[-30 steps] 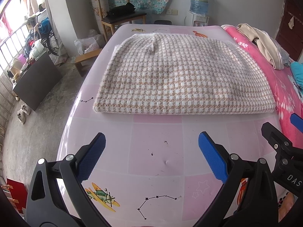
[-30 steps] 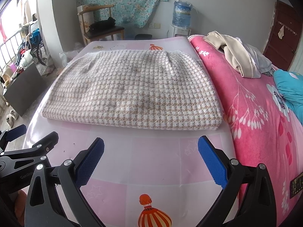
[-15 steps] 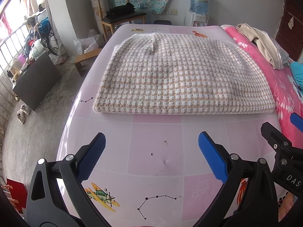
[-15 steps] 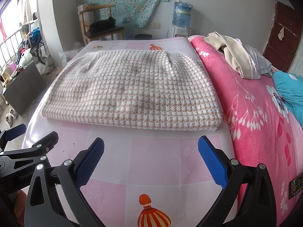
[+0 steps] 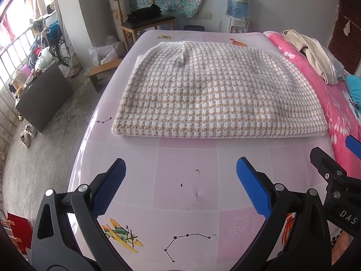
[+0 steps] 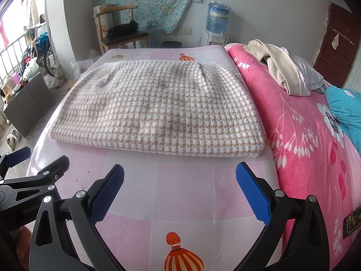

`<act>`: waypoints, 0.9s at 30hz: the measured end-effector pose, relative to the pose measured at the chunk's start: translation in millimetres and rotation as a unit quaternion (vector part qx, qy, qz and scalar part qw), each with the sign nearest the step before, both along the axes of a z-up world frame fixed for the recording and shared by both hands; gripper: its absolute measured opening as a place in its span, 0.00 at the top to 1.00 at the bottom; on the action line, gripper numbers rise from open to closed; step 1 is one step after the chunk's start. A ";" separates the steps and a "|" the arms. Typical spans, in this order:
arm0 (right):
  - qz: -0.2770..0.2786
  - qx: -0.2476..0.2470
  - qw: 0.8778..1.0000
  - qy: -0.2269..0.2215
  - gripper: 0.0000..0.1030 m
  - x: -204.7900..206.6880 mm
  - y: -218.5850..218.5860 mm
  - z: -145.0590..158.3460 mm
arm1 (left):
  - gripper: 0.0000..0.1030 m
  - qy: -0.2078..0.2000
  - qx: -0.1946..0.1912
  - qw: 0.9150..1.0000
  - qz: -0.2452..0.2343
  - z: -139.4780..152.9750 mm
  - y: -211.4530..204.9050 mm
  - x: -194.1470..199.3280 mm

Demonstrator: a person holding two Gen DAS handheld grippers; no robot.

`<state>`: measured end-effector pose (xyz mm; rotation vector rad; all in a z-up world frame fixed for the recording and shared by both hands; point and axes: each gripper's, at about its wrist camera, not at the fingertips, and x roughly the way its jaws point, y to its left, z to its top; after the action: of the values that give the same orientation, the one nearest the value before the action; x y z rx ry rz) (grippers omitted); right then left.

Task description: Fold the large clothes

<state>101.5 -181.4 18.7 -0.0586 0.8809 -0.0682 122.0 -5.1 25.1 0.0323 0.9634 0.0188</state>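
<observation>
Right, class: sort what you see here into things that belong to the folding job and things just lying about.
Belongs to the job:
- checked knit garment, folded on the pink mat
- left gripper, open
- right gripper, open

Just lying about:
- beige clothes
- water bottle
- wooden chair

The left tool point(image 5: 180, 187) has two black plastic arms with triangular cut-outs, silver round screws at the joints, and blue pads point(image 5: 252, 189) with a fine dotted texture on the inner faces. The right tool point(image 6: 179, 189) is built the same way: black arms, silver screws, blue textured pads point(image 6: 107, 195). In the left wrist view its black body bears white letters "DAS"; in the right wrist view the left tool's body reads "GenRob".
</observation>
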 end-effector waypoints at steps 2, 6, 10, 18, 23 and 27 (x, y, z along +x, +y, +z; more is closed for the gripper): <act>0.000 0.000 1.000 0.000 0.06 0.0 0.1 -0.1 | 0.08 0.000 -0.001 1.000 0.000 0.0 0.3 -0.1; 0.001 0.000 1.000 0.001 0.06 0.0 0.4 -0.1 | 0.08 0.000 -0.001 1.000 0.001 -0.4 0.0 0.0; 0.002 -0.002 1.000 0.001 0.06 -0.1 0.3 -0.4 | 0.08 0.001 -0.001 1.000 0.001 0.8 1.1 0.0; 0.002 -0.002 1.000 0.001 0.06 -0.3 1.3 -0.7 | 0.08 0.001 -0.001 1.000 0.001 0.3 1.1 0.0; 0.002 -0.002 1.000 0.001 0.06 -0.5 1.7 -0.7 | 0.08 0.000 -0.001 1.000 0.001 0.5 1.5 -0.3; 0.002 -0.002 1.000 0.001 0.06 -0.5 1.7 -0.8 | 0.08 0.000 -0.001 1.000 0.001 1.2 1.1 -0.2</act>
<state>101.1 -179.7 17.8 -0.0642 0.8836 -0.0671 121.8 -4.0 26.3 0.0298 0.9634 0.0209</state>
